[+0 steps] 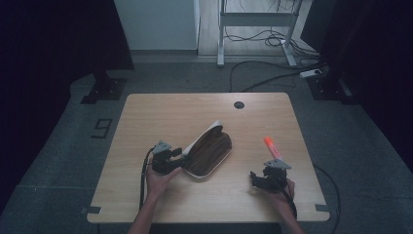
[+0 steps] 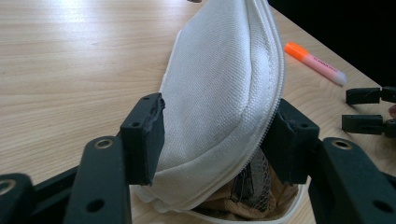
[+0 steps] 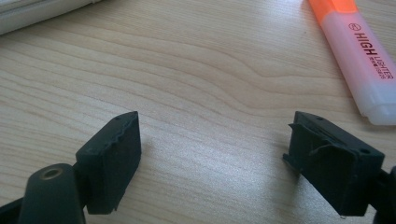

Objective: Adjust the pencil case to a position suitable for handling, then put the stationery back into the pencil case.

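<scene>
The white zip pouch (image 2: 219, 98) lies near the middle of the wooden table (image 1: 160, 114), its flap lifted and the brown lining showing. The left gripper (image 2: 219, 135) pinches the pouch's near end, one pad against the white fabric, the other against the zipper edge. To the right of the pouch, an orange highlighter (image 3: 362, 56) lies well apart from it. The right gripper (image 3: 212, 158) rests low over bare wood just beside the highlighter's clear end, its jaws spread wide with nothing between them.
</scene>
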`<state>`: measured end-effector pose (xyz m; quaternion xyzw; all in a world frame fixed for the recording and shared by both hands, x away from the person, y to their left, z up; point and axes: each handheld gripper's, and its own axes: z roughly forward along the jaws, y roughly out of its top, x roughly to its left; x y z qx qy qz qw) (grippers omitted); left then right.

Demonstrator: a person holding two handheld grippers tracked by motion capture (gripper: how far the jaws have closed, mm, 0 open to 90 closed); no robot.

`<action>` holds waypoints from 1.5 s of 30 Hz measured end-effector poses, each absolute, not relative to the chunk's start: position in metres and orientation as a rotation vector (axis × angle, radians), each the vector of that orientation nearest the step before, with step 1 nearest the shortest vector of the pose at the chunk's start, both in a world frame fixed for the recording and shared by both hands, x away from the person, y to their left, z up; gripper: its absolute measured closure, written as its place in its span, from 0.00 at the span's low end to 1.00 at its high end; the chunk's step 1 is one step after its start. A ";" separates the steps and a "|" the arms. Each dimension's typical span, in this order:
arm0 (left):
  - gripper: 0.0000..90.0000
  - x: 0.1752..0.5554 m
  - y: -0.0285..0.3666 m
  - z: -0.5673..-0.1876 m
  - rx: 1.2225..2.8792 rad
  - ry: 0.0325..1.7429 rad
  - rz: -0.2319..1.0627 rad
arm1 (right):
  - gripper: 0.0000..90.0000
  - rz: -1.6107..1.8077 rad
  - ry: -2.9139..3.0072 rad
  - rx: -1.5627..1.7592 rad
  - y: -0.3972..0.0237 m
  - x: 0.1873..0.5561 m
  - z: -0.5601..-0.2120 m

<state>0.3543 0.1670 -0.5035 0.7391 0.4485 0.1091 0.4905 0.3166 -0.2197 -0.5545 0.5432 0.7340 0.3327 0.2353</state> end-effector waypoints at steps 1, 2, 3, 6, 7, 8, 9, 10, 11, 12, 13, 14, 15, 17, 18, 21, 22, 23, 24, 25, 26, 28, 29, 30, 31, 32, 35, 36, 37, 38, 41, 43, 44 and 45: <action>0.48 0.354 0.167 -0.504 1.796 1.090 0.266 | 0.19 0.915 2.014 1.490 -0.220 0.317 -0.554; 0.48 0.354 0.167 -0.504 1.796 1.090 0.266 | 0.19 0.915 2.014 1.490 -0.220 0.317 -0.554; 0.48 0.355 0.167 -0.504 1.796 1.090 0.265 | 0.19 0.917 2.014 1.490 -0.220 0.316 -0.554; 0.48 0.355 0.167 -0.505 1.797 1.093 0.259 | 0.20 0.933 2.006 1.500 -0.223 0.315 -0.554; 0.48 0.356 0.168 -0.505 1.798 1.094 0.258 | 0.20 0.935 2.004 1.502 -0.224 0.315 -0.554; 0.48 0.356 0.168 -0.505 1.798 1.094 0.258 | 0.21 0.935 2.001 1.502 -0.225 0.315 -0.554; 0.48 0.356 0.168 -0.506 1.799 1.096 0.256 | 0.21 0.937 1.994 1.501 -0.226 0.315 -0.554; 0.48 0.356 0.168 -0.506 1.799 1.098 0.255 | 0.21 0.937 1.988 1.497 -0.227 0.315 -0.553; 0.48 0.356 0.168 -0.506 1.799 1.099 0.254 | 0.21 0.942 1.982 1.496 -0.227 0.315 -0.552; 0.48 0.356 0.168 -0.506 1.799 1.099 0.254 | 0.22 0.946 1.976 1.491 -0.228 0.316 -0.551; 0.48 0.357 0.168 -0.506 1.799 1.099 0.255 | 0.22 0.949 1.967 1.486 -0.229 0.316 -0.549; 0.48 0.357 0.168 -0.506 1.800 1.100 0.254 | 0.22 0.950 1.961 1.478 -0.230 0.317 -0.547; 0.48 0.357 0.169 -0.506 1.804 1.100 0.254 | 0.22 0.952 1.950 1.479 -0.231 0.318 -0.544; 0.48 0.357 0.169 -0.507 1.805 1.101 0.254 | 0.22 0.956 1.932 1.480 -0.235 0.321 -0.540; 0.48 0.358 0.168 -0.507 1.804 1.102 0.254 | 0.22 0.956 1.932 1.480 -0.235 0.321 -0.540; 0.49 0.359 0.168 -0.508 1.810 1.103 0.247 | 0.24 0.950 1.904 1.507 -0.247 0.331 -0.535; 0.49 0.359 0.168 -0.508 1.810 1.103 0.247 | 0.24 0.950 1.904 1.507 -0.247 0.331 -0.535; 0.49 0.359 0.168 -0.509 1.811 1.103 0.247 | 0.24 0.946 1.894 1.517 -0.250 0.333 -0.534; 0.49 0.359 0.167 -0.509 1.813 1.102 0.246 | 0.25 0.945 1.886 1.524 -0.253 0.335 -0.533; 0.49 0.359 0.167 -0.509 1.813 1.101 0.246 | 0.26 0.938 1.878 1.534 -0.259 0.340 -0.531; 0.49 0.359 0.167 -0.509 1.813 1.101 0.245 | 0.26 0.938 1.878 1.534 -0.259 0.340 -0.531; 0.49 0.359 0.167 -0.509 1.813 1.101 0.244 | 0.27 0.933 1.871 1.537 -0.263 0.347 -0.528; 0.50 0.359 0.168 -0.509 1.810 1.101 0.244 | 0.29 0.933 1.876 1.535 -0.266 0.354 -0.524; 0.50 0.359 0.168 -0.508 1.809 1.102 0.244 | 0.29 0.933 1.876 1.535 -0.266 0.354 -0.524; 0.50 0.359 0.168 -0.508 1.809 1.102 0.242 | 0.29 0.927 1.885 1.536 -0.267 0.358 -0.522; 0.50 0.359 0.169 -0.508 1.809 1.103 0.241 | 0.29 0.925 1.890 1.539 -0.268 0.363 -0.521; 0.51 0.360 0.169 -0.508 1.807 1.104 0.239 | 0.31 0.922 1.895 1.560 -0.274 0.380 -0.521; 0.51 0.360 0.169 -0.508 1.807 1.104 0.239 | 0.31 0.922 1.895 1.560 -0.274 0.380 -0.521; 0.51 0.360 0.169 -0.509 1.807 1.104 0.238 | 0.31 0.930 1.904 1.586 -0.278 0.386 -0.524; 0.52 0.360 0.169 -0.509 1.807 1.104 0.238 | 0.31 0.930 1.904 1.586 -0.278 0.386 -0.524; 0.53 0.360 0.169 -0.509 1.805 1.106 0.235 | 0.32 0.918 1.915 1.589 -0.280 0.394 -0.527; 0.54 0.360 0.170 -0.509 1.804 1.108 0.233 | 0.32 0.901 1.931 1.590 -0.279 0.399 -0.529; 0.55 0.360 0.170 -0.509 1.804 1.108 0.233 | 0.32 0.901 1.931 1.590 -0.279 0.399 -0.529; 0.55 0.360 0.170 -0.509 1.805 1.109 0.232 | 0.32 0.893 1.933 1.593 -0.279 0.400 -0.530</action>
